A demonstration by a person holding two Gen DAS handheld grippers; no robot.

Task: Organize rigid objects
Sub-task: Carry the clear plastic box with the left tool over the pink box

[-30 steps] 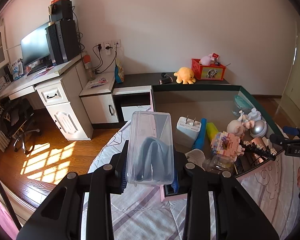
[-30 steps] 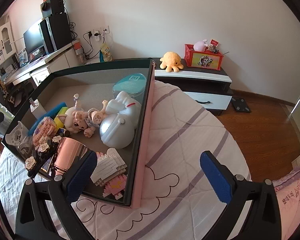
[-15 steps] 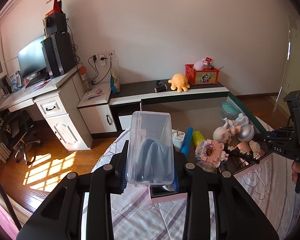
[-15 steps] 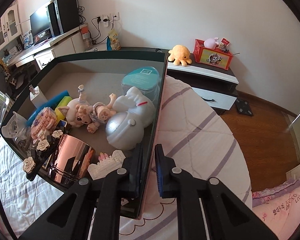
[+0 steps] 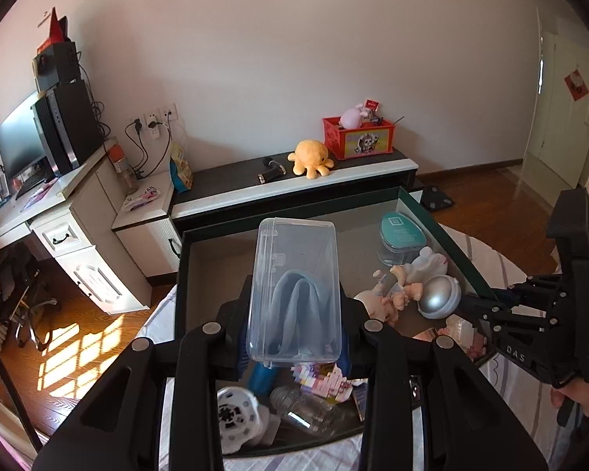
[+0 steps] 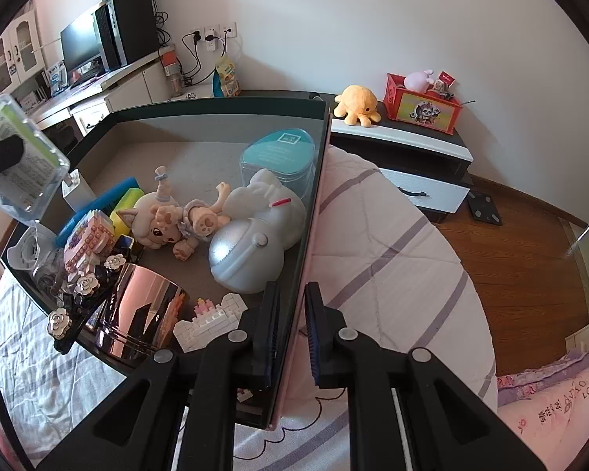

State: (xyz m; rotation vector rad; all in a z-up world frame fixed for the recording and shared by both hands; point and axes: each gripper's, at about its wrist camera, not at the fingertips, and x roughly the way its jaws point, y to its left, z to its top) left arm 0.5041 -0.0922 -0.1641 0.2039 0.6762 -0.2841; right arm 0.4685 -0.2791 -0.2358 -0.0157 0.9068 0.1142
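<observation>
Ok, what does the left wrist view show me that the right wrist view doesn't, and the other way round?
Only the left wrist view: the left tongs shut on the clear case, a white fan-like piece, and a hand on the right tongs' handle.

Only the right wrist view: the right tongs clamped on the box wall, plus the rose-gold cup.

Both: the silver-helmet figure, teal-lidded container and orange octopus plush.
</observation>
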